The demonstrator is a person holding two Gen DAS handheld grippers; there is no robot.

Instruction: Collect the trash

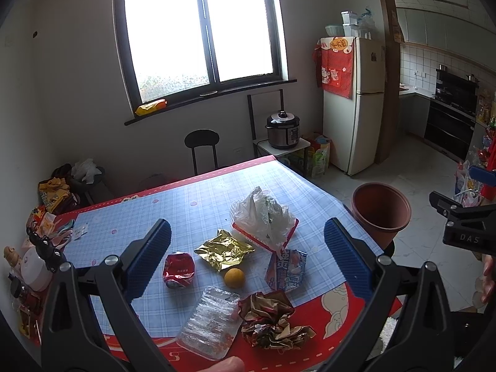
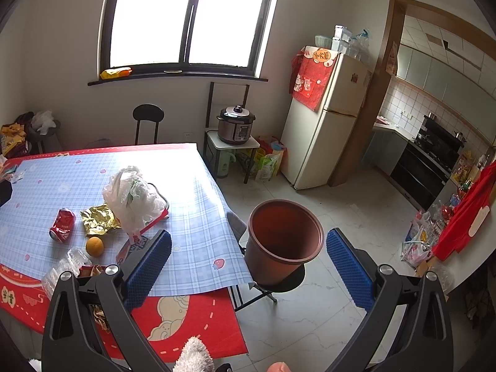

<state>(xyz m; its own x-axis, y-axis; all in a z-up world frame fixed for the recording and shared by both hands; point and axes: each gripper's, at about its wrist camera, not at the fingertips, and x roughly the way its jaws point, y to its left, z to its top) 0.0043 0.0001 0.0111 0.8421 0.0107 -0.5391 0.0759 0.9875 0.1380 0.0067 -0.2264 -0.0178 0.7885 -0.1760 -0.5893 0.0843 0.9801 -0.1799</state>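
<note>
The trash lay clustered near the surface's (image 1: 198,198) front edge: crushed can (image 1: 179,270), gold wrapper (image 1: 223,248), orange (image 1: 234,277). The round orange could likely roll off if nudged. The empty bin (image 2: 283,238) stood just past the edge, with open floor beyond. The left hand-held gripper (image 1: 248,260) and right hand-held gripper (image 2: 248,266) hung spread, empty.

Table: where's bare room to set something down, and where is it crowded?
Free: the far plaid stretch between the white bag and the table's back edge, and the right strip between bag and brown bin. Crowded: the near middle, with can, gold wrapper, orange, plastic tray and crumpled wrapper.
</note>
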